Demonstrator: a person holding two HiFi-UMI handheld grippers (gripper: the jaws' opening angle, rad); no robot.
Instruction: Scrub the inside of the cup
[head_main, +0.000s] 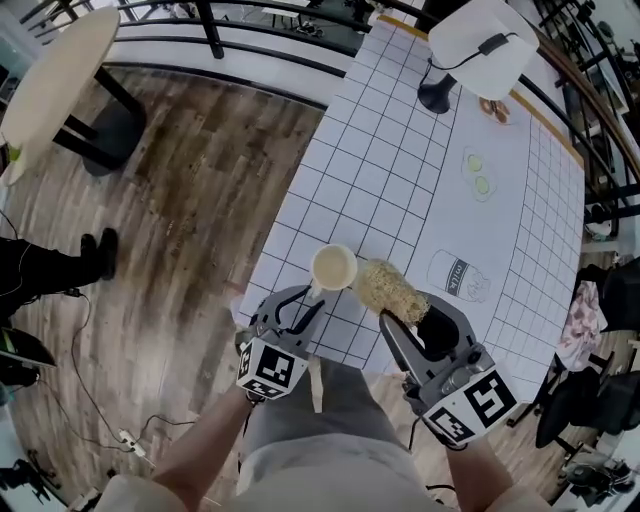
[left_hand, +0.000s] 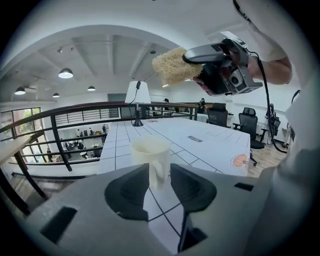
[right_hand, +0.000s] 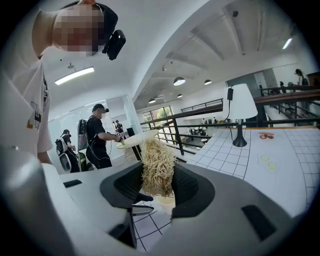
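A cream cup (head_main: 333, 267) stands upright near the front edge of the white gridded table (head_main: 400, 150). My left gripper (head_main: 305, 300) is open just in front of it. In the left gripper view the cup (left_hand: 150, 152) turns its handle toward the gap between the jaws, and the left gripper (left_hand: 160, 175) does not touch it. My right gripper (head_main: 405, 312) is shut on a straw-coloured fibre scrubber (head_main: 383, 286), held just right of the cup. In the right gripper view the scrubber (right_hand: 157, 167) fills the gap of the right gripper (right_hand: 159, 187), with the cup (right_hand: 166, 202) below it.
A white desk lamp (head_main: 470, 45) stands at the table's far end. Flat printed pictures lie on the cloth: a milk carton (head_main: 460, 275), green slices (head_main: 478, 173). The table's left edge (head_main: 285, 215) drops to wooden floor. A round table (head_main: 55, 70) and a person's feet (head_main: 95, 250) are at left.
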